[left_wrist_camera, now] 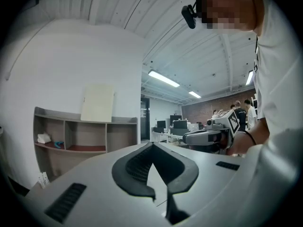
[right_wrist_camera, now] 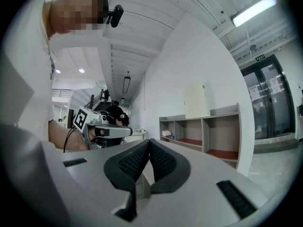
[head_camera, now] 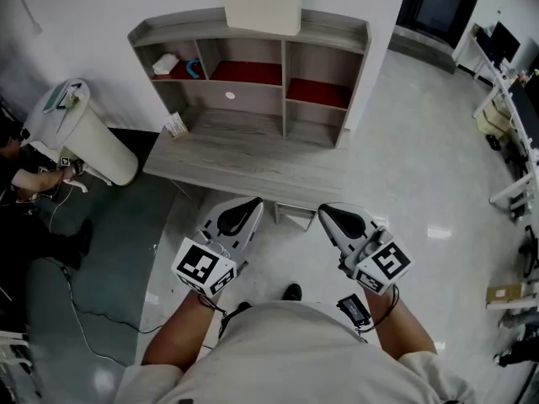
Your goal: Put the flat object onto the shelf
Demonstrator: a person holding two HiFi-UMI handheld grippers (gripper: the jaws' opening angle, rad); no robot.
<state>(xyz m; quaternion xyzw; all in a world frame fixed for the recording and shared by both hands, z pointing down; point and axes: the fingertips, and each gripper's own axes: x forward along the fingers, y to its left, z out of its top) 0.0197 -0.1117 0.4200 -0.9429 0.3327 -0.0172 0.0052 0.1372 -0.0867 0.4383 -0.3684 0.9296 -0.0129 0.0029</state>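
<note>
Head view: grey wooden shelf unit (head_camera: 253,154) stands against the white wall, with open compartments above a broad lower ledge. The cream flat rectangular board (head_camera: 263,2) stands upright on the unit's top board, its back against the wall, roughly centred over the middle compartments. It also shows in the left gripper view (left_wrist_camera: 98,103) and the right gripper view (right_wrist_camera: 197,100), on top of the unit in both.

Two compartments carry dark red liners (head_camera: 248,72). The upper left compartment holds a small white item (head_camera: 166,63) with a blue curved piece (head_camera: 195,68) just beside it. A small printed card (head_camera: 175,125) leans at the ledge's left end. A white cylindrical bin (head_camera: 80,133) lies tilted on the floor left of the unit.

Left gripper (head_camera: 251,202): held low in front of the person, well short of the ledge, pointing toward the unit. Jaws clenched tip to tip, nothing between them (left_wrist_camera: 151,145).

Right gripper (head_camera: 327,211): alongside it, apart from it, same heading. Jaws pressed together, empty (right_wrist_camera: 149,141).
</note>
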